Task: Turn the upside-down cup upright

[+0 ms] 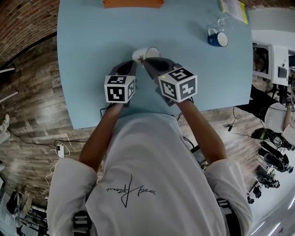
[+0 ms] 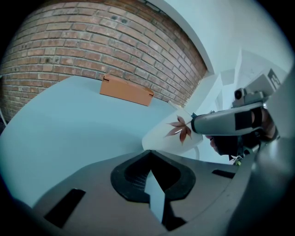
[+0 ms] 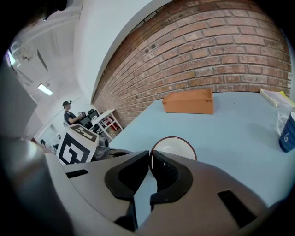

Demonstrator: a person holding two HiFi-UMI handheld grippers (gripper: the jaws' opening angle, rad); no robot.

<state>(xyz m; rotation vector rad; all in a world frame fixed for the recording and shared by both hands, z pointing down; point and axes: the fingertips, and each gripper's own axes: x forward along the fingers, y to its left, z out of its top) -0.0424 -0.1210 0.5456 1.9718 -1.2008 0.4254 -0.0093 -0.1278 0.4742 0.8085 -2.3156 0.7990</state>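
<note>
- You are holding the left gripper low over the pale blue table. Its jaws are pressing together at the tips with nothing between them.
- Past that gripper, an orange cardboard box is lying at the far edge of the table, in front of the brick wall.
- The white cup with the red maple leaf is sitting just ahead of the left gripper, in the near middle of the table. It is tipped over on its side rather than standing. Its brown-edged mouth is facing back along the right gripper's jaws.
- You are pinching the cup's rim with the right gripper. The jaws are closed narrow on the thin wall, one inside and one outside.
- Whether the cup is touching the table is unclear.
- Well to the right, a blue mug is standing upright, with a clear glass just behind it.
- A yellow book is lying at the far right corner.
</note>
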